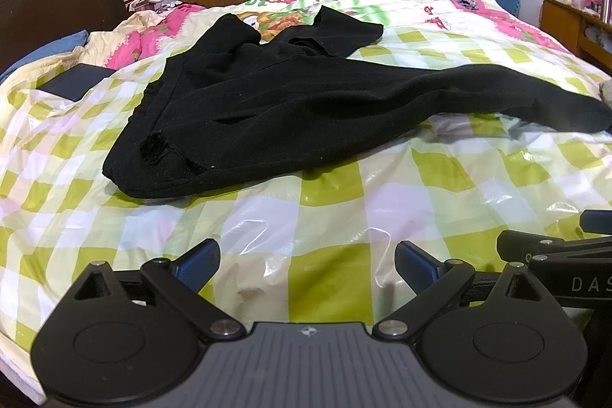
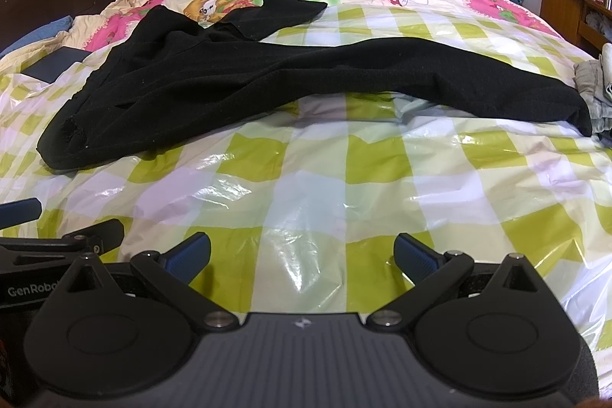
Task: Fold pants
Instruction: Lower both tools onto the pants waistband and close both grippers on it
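- The left gripper sits at the bottom of its frame with its blue-padded fingers spread wide and nothing between them — only the glossy green-and-white checked sheet shows in the gap.
- The right gripper is the same story in its own view: jaws wide apart, holding nothing, low in the frame; the left tool's body pokes in at its lower left edge, so the two are side by side.
- The black pants lie across the middle of both frames, well apart from either tool. The waistband end is at the left, bunched and a bit rumpled; one leg runs out to the right edge, the other kinks off toward the upper centre.
- As I read it, no fold has been made yet — the legs are splayed, not laid together, and the cloth isn't smoothed.
- Everything is still to do: bring one leg over the other, flatten, then fold lengthwise.
- A dark flat box rests on the bed at the left, near the waistband.
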